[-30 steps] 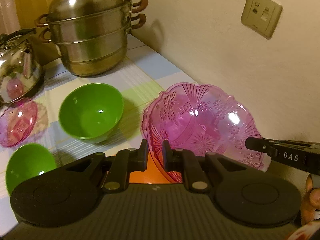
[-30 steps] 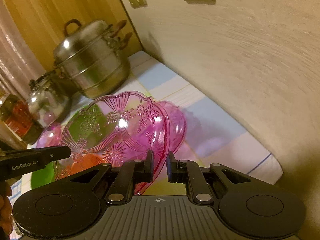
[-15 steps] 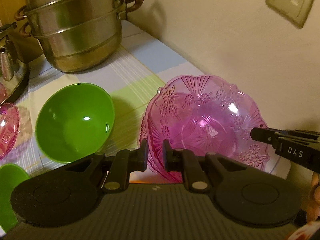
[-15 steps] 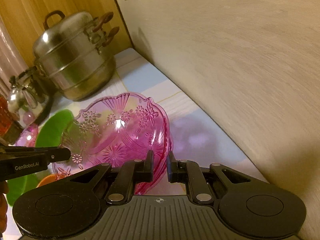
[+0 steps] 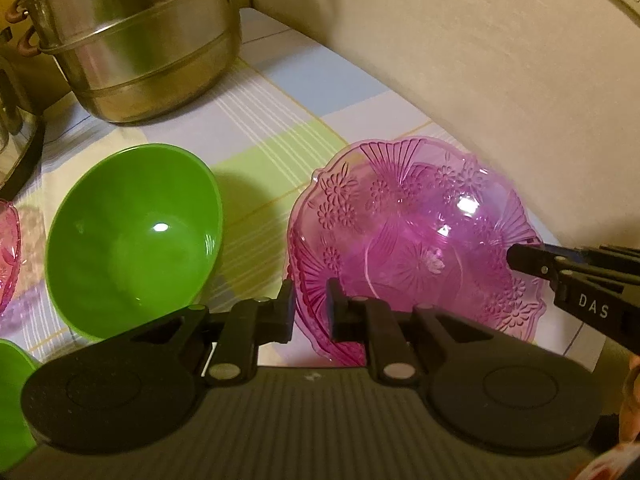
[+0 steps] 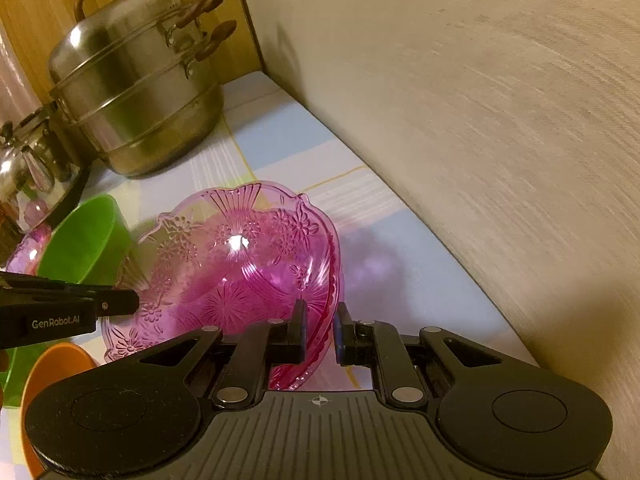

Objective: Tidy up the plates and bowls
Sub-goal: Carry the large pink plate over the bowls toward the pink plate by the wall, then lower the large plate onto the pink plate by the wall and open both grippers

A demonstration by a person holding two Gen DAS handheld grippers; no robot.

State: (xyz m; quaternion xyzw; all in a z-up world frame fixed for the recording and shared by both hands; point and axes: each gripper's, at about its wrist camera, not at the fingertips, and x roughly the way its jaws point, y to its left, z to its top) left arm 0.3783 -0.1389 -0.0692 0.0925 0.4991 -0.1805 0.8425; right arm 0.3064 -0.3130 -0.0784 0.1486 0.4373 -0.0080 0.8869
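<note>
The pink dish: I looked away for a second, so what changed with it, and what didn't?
Both claws, left and right, carried the pink dish toward the wall and lowered it onto a second pink dish, nesting them. Neither let go: each stays shut on its rim. The green bowl and steamer pot stayed put.

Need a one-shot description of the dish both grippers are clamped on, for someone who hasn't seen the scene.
Start at the big steel steamer pot in the corner and follow the wall along the checked tablecloth. The pink dish sits right by the wall, beside a green bowl. It is see-through, with a scalloped rim and pressed flowers; the green bowl is plain and solid.
</note>
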